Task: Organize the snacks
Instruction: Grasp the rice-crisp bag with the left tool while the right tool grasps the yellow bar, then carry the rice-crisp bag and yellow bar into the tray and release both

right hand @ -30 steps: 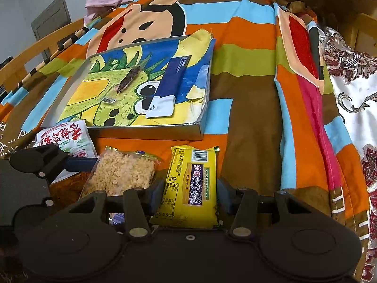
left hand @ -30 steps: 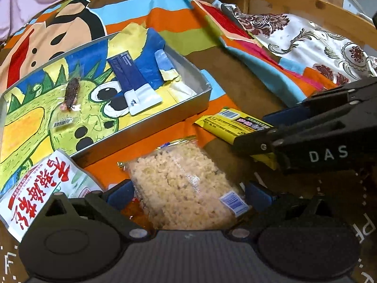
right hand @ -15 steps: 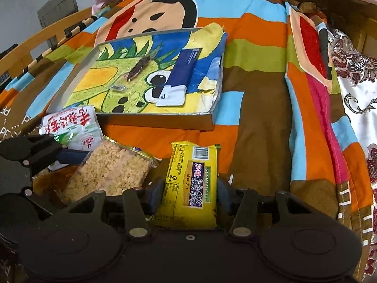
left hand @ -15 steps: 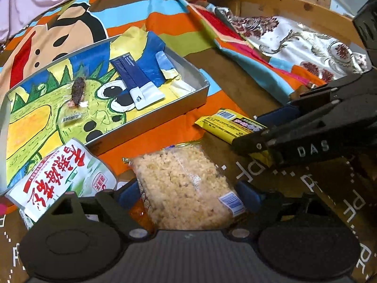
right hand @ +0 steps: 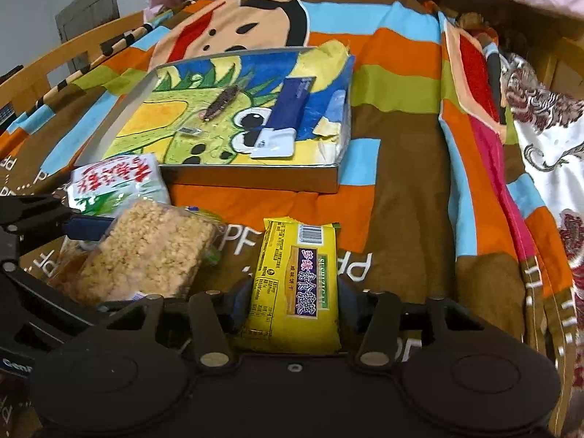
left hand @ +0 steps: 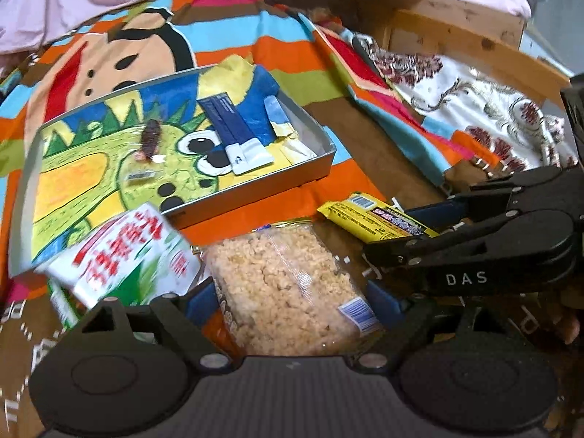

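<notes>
My left gripper is shut on a clear bag of puffed rice cake, held above the bedspread; it also shows in the right wrist view. My right gripper is shut on a yellow biscuit packet, seen from the left wrist view. A shallow grey box with a cartoon lining holds a blue and white sachet and a small dark wrapped snack. A white, red and green packet hangs beside the rice cake.
A striped cartoon bedspread covers the surface. A floral cloth lies at right. A wooden bed rail runs along the left, and wooden boards stand at the back right. An orange packet sits under the left fingers.
Both grippers have risen and pulled back with their packets. The white and red packet has come up with the left gripper and is blurred with motion.
</notes>
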Demonstrator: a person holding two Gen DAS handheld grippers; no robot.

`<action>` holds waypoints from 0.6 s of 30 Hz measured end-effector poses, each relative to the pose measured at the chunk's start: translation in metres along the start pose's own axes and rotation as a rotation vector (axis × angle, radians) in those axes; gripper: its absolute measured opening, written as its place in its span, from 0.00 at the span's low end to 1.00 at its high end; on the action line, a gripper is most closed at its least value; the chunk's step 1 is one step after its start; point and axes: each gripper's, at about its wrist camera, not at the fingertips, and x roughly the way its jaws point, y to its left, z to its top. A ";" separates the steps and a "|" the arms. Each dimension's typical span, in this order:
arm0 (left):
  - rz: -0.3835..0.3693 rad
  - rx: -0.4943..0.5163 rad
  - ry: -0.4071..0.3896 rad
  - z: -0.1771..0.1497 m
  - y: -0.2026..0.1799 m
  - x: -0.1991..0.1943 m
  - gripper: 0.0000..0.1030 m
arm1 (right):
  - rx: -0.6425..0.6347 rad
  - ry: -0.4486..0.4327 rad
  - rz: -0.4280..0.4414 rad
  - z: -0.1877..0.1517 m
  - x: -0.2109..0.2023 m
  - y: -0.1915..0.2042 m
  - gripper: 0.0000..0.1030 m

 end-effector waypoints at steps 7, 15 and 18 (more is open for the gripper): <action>0.021 -0.055 -0.070 -0.021 0.008 -0.039 0.86 | -0.051 -0.086 -0.014 -0.012 -0.036 0.025 0.50; 0.072 -0.054 -0.222 -0.019 0.018 -0.089 0.86 | -0.076 -0.260 -0.046 -0.018 -0.072 0.043 0.50; 0.096 -0.066 -0.286 -0.010 0.023 -0.100 0.86 | -0.080 -0.357 -0.056 -0.015 -0.082 0.049 0.50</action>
